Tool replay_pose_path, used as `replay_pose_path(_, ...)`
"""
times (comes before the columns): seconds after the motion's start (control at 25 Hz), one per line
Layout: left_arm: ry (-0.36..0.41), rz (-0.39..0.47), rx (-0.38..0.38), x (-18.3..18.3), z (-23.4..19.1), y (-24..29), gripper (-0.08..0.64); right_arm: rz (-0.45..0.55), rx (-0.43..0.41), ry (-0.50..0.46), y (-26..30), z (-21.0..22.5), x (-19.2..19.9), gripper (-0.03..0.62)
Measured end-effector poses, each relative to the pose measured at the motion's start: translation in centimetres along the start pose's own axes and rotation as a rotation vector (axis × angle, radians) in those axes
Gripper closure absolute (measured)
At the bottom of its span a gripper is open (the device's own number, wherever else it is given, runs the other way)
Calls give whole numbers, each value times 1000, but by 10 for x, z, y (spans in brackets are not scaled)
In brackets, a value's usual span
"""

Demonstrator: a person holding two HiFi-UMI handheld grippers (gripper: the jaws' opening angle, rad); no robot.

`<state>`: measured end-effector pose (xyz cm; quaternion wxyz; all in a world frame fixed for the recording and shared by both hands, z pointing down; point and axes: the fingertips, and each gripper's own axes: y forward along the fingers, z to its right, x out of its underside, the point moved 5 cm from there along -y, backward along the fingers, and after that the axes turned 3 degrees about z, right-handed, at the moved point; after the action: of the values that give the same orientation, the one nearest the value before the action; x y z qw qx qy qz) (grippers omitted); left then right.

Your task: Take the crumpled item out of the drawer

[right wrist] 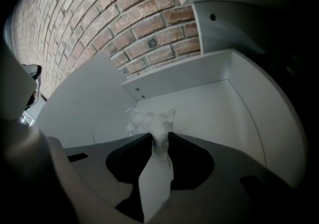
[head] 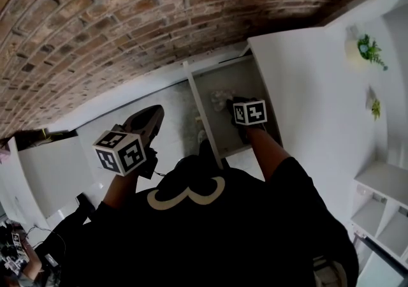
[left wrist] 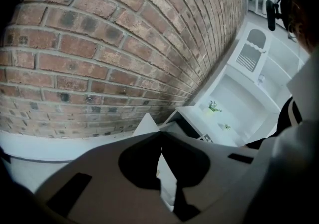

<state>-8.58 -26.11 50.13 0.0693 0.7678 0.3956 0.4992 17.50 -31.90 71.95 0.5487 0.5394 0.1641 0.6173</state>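
A red-brown brick wall (head: pixel 127 18) with pale mortar is seen across the far side of the room. A white cabinet (head: pixel 312 107) is set against it, its flat top evenly lit. To the right, a small green potted plant (head: pixel 368 50) is placed on a white surface, with a second, smaller plant (head: pixel 375 108) well apart from it. A white shelving unit (head: pixel 382 206) with open compartments is seen at the right edge. A pale speckled floor (head: pixel 169 110) is shown at the foot of the wall, and a low white unit (head: pixel 54 174) stands at the left.
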Motion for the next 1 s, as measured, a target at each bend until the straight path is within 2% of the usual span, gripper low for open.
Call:
replay_pose_path(0.4,45,29,41,-18,21,-25,557,158,-18,30,-56,-28,-17,485)
replay_pose_path(0.56,60,45,78,-22,39,-44,557,219,3,-47,-94,-50,-20,486)
replay_pose_path(0.8,78,81,139,-29,64,-74,557,374,-26,-93,-165,-98,-37,485)
replay_pose_path(1.0,90,127,200,-34,85,-101,557,459,-36,-142,-215,-133,-41,486)
